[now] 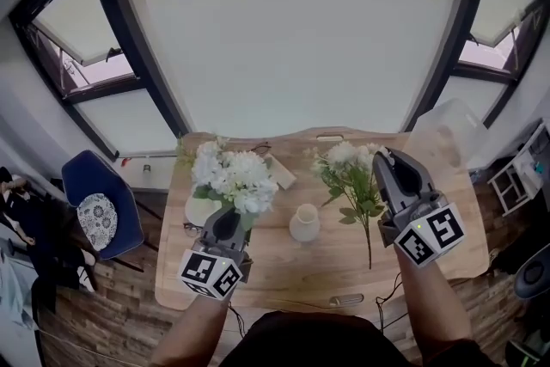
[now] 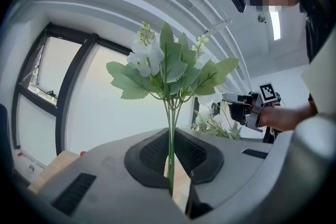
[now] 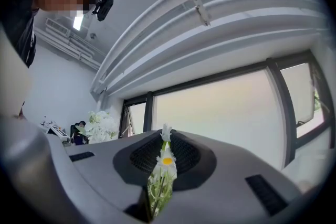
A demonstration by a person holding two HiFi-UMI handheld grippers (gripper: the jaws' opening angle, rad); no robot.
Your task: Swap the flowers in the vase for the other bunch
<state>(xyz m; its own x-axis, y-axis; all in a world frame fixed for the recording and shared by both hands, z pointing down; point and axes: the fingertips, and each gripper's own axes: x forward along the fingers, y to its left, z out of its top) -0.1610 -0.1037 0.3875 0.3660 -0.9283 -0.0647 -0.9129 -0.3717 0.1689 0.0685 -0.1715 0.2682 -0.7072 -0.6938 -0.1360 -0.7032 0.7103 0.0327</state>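
The empty vase (image 1: pixel 304 223) stands upright on the table (image 1: pixel 284 275) between both grippers, about equally near: the left gripper (image 1: pixel 225 225) clamps the white bunch (image 1: pixel 234 176), the right gripper (image 1: pixel 385 159) clamps the daisy bunch (image 1: pixel 348 168).

My left gripper (image 2: pixel 170 164) matt grey plastic with black dimpled pads (image 2: pixel 151 155), my right gripper (image 3: pixel 164 164) alike, vase (image 1: pixel 304 223) smooth matt cream, table (image 1: pixel 284 275) pale grained wood, white bunch (image 1: pixel 234 176) and daisy bunch (image 1: pixel 348 163) cloth-like petals.
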